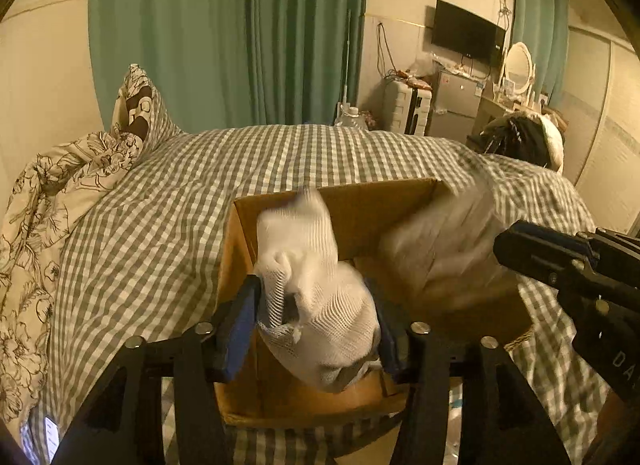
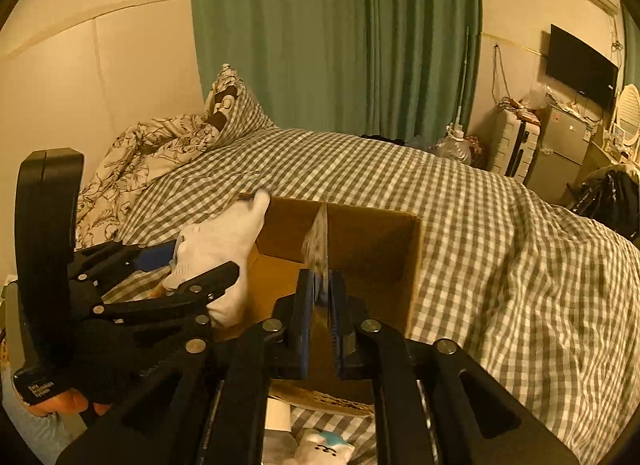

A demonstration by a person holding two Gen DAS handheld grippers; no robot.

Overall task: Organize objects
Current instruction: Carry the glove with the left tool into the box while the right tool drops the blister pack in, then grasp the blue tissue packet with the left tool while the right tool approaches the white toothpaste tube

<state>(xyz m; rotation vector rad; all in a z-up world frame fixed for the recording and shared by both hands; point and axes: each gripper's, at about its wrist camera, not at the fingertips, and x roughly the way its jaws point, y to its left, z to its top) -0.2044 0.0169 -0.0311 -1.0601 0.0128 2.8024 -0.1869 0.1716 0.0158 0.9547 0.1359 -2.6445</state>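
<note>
Between its blue pads, the left gripper (image 1: 316,305) is pinching a white sock (image 1: 316,265) over the open cardboard box (image 1: 400,201) on the checked bedspread (image 1: 160,205). The right gripper (image 2: 322,297) is clamping a thin clear packet (image 2: 318,241) above it. Neither is dropped in yet; more small items are lying below (image 2: 324,447). The box walls are crowding both grippers; open bedspread is surrounding them.

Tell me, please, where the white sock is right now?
The white sock is clamped in the left gripper, over the near left part of the cardboard box on the checked bedspread; the right wrist view shows it at left.
</note>
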